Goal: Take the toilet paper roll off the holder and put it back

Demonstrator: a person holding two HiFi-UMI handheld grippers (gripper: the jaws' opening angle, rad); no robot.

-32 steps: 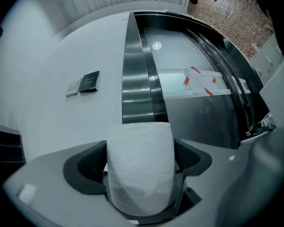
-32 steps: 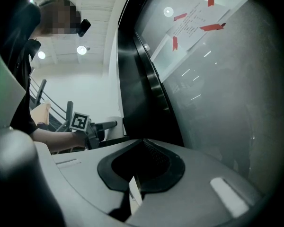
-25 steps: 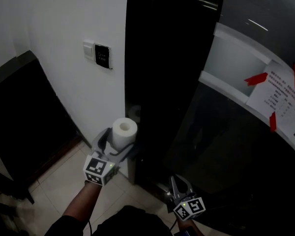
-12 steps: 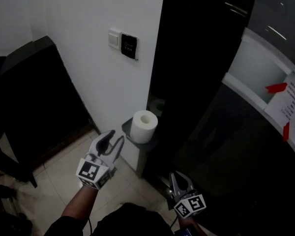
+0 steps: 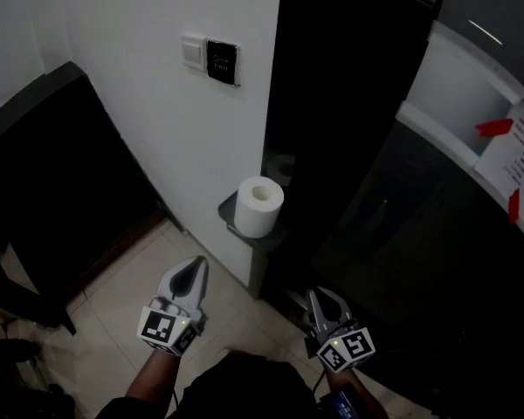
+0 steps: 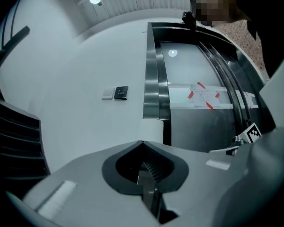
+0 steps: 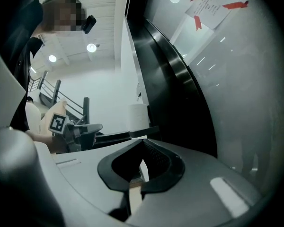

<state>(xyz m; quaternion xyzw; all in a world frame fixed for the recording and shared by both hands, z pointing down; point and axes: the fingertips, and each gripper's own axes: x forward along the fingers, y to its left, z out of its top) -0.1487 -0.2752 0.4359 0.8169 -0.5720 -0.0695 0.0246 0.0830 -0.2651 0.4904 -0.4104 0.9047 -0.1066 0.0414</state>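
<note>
The white toilet paper roll (image 5: pixel 260 206) stands upright on a small dark holder shelf (image 5: pixel 228 217) at the corner of the white wall. My left gripper (image 5: pixel 196 264) is below the roll and apart from it. Its jaws have just been closing and now meet, with nothing between them. From the left gripper view the roll (image 6: pixel 151 130) shows just beyond the left gripper (image 6: pixel 142 142). My right gripper (image 5: pixel 317 295) hangs shut and empty beside the black panel. The right gripper view shows the roll (image 7: pixel 138 117) on the holder shelf (image 7: pixel 132 133), past the right gripper (image 7: pixel 144 140).
A wall switch and a dark card panel (image 5: pixel 220 59) sit above the roll. A glossy black column (image 5: pixel 332 103) rises right of the holder. A notice with red tape (image 5: pixel 517 155) is on the glass at the right. Dark furniture (image 5: pixel 52 173) stands left on the tiled floor (image 5: pixel 127 278).
My left gripper let go of the roll, drew back toward me and shut. The roll stays upright on the holder. The right gripper hardly moved.
</note>
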